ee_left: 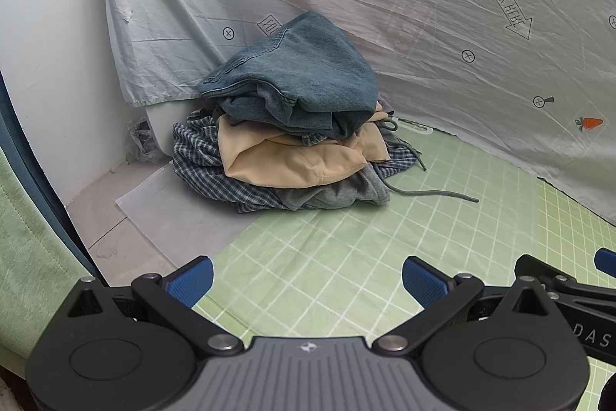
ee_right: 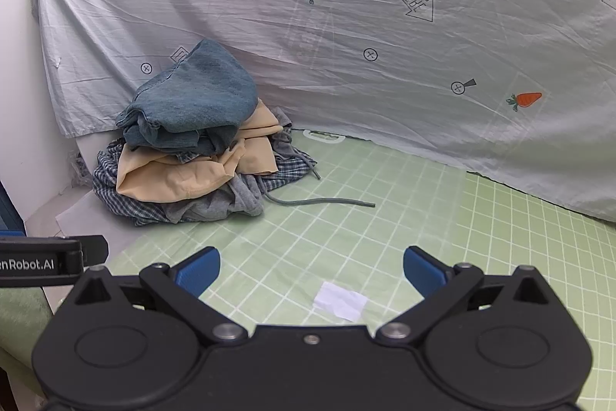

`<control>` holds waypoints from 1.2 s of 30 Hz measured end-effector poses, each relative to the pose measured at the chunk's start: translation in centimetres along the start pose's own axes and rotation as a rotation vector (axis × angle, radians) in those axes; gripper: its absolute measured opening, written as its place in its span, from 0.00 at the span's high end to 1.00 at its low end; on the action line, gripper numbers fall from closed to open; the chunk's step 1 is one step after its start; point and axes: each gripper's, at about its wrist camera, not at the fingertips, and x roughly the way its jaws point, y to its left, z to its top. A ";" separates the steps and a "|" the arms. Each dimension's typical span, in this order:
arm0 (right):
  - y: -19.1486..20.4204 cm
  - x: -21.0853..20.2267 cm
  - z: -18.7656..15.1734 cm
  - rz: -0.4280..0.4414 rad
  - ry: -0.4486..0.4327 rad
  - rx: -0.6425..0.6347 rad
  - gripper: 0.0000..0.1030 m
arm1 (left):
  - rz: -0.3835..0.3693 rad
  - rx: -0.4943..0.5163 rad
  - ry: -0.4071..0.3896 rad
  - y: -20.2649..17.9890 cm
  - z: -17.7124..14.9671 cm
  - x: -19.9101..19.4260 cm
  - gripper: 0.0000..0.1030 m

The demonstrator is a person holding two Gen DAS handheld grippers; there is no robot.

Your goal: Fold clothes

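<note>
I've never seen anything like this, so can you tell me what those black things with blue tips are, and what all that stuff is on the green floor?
Those are grabbing tools that a person holds, one in each hand. Each has a small camera looking out along its two blue fingers, so each picture is that tool's own view. One picture is from the left tool, the other from the right tool. Both are wide open and hold nothing. Ahead lies a green checked mat with a pile of unfolded clothes: blue denim on top, then a tan garment, with a checked shirt and a grey garment underneath. A grey cord trails out. Behind hangs a pale sheet with carrots.
</note>
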 end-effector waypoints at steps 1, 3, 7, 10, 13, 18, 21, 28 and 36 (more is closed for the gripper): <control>0.0 0.0 0.0 -0.001 0.000 0.000 0.00 | -0.001 0.001 0.000 0.0 0.0 0.0 0.00; 0.0 0.0 -0.1 -0.002 0.000 0.001 0.00 | -0.003 0.002 0.001 -0.1 0.1 0.2 0.00; -0.2 0.1 -0.1 -0.005 0.000 0.005 0.00 | -0.005 0.008 0.002 -0.2 0.0 0.3 0.00; -0.2 0.2 -0.1 -0.007 0.000 0.007 0.00 | -0.003 0.016 0.003 -0.4 0.0 0.2 0.00; -0.1 0.3 -0.1 -0.008 -0.001 0.010 0.00 | -0.005 0.018 0.006 -0.4 0.0 0.3 0.00; -0.1 0.2 -0.1 -0.007 0.000 0.010 0.00 | -0.005 0.019 0.008 -0.4 0.1 0.3 0.00; -0.1 0.2 -0.2 -0.007 0.000 0.008 0.00 | -0.004 0.019 0.010 -0.4 0.1 0.4 0.00; -0.1 0.3 -0.2 -0.009 0.003 0.009 0.00 | -0.005 0.020 0.013 -0.4 0.1 0.5 0.00; -0.2 0.4 -0.2 -0.009 0.005 0.010 0.00 | -0.006 0.021 0.017 -0.4 0.2 0.6 0.00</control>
